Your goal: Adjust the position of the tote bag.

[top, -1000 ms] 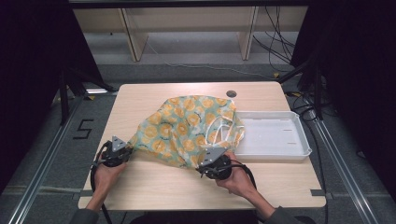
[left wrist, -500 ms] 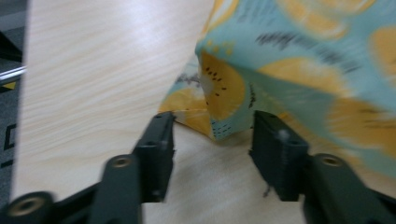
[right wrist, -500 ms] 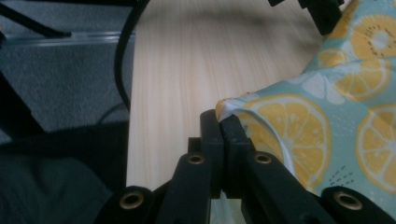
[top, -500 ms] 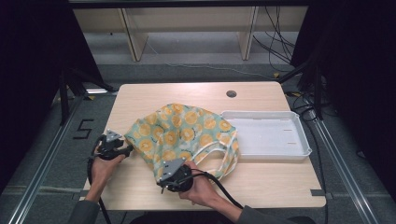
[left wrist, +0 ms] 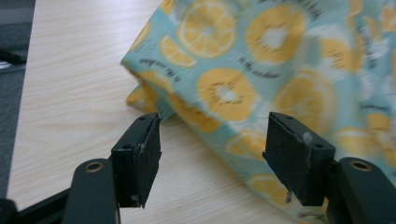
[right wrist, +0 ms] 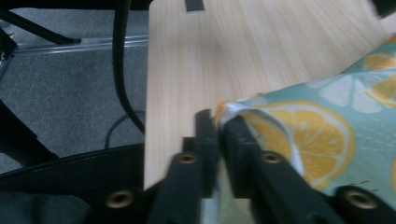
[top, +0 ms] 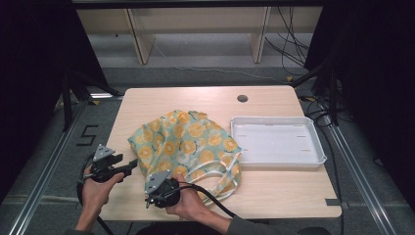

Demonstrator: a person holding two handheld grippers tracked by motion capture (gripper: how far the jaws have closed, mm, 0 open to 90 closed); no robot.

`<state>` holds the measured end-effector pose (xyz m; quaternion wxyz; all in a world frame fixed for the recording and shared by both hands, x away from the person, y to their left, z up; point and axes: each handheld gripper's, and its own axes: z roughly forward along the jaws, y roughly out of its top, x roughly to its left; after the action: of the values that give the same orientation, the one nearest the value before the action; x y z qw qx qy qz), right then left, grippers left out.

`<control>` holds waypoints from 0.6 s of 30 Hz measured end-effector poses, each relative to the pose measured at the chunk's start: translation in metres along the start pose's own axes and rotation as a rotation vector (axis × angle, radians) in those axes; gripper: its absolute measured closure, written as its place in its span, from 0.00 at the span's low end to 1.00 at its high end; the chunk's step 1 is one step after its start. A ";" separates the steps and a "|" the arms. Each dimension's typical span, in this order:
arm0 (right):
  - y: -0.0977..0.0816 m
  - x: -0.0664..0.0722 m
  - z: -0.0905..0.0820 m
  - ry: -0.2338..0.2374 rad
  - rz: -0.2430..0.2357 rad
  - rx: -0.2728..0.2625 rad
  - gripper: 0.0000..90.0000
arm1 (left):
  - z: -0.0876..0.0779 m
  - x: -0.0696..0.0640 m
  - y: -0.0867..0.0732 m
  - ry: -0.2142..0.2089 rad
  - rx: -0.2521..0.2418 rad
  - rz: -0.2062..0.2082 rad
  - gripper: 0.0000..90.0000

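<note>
Bag: lemon-print cloth bag (top: 188, 144) lying mid-table, just left of the white tray (top: 277, 142), near edge now doubled over toward the left.
Left gripper (left wrist: 212, 140): jaws just opened wide, cloth corner released, pads clear of fabric, lifted slightly off the table (top: 161, 100).
Right gripper (right wrist: 222, 128): carried leftward with the folded edge; jaws just easing apart, cloth still between the pads (right wrist: 238, 135).
Meaning: fold likely laid, release under way.

The worktop (top: 147, 105) is a light wood-grain panel with a round cable port (top: 242, 98) near its far edge. A lemon-print fabric bag (top: 188, 144) lies crumpled at its centre. A white shallow tray (top: 277, 142) rests just beside the bag, toward the right edge.
</note>
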<state>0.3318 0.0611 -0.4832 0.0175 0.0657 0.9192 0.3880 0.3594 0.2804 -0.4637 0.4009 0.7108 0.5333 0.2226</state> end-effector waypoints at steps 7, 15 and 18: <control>0.000 0.002 -0.051 -0.026 0.023 -0.062 0.49 | -0.015 -0.025 0.001 -0.078 -0.036 0.022 0.36; -0.043 -0.045 -0.145 -0.230 0.166 -0.136 0.46 | -0.028 -0.066 -0.016 -0.204 0.028 0.060 0.29; -0.065 -0.063 -0.170 -0.308 0.231 -0.125 0.46 | -0.032 -0.078 -0.024 -0.207 0.066 0.094 0.25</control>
<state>0.3734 -0.1130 -0.4126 0.1174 0.2282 0.8660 0.4291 0.2959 0.2202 -0.4558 0.4191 0.7672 0.4621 0.1489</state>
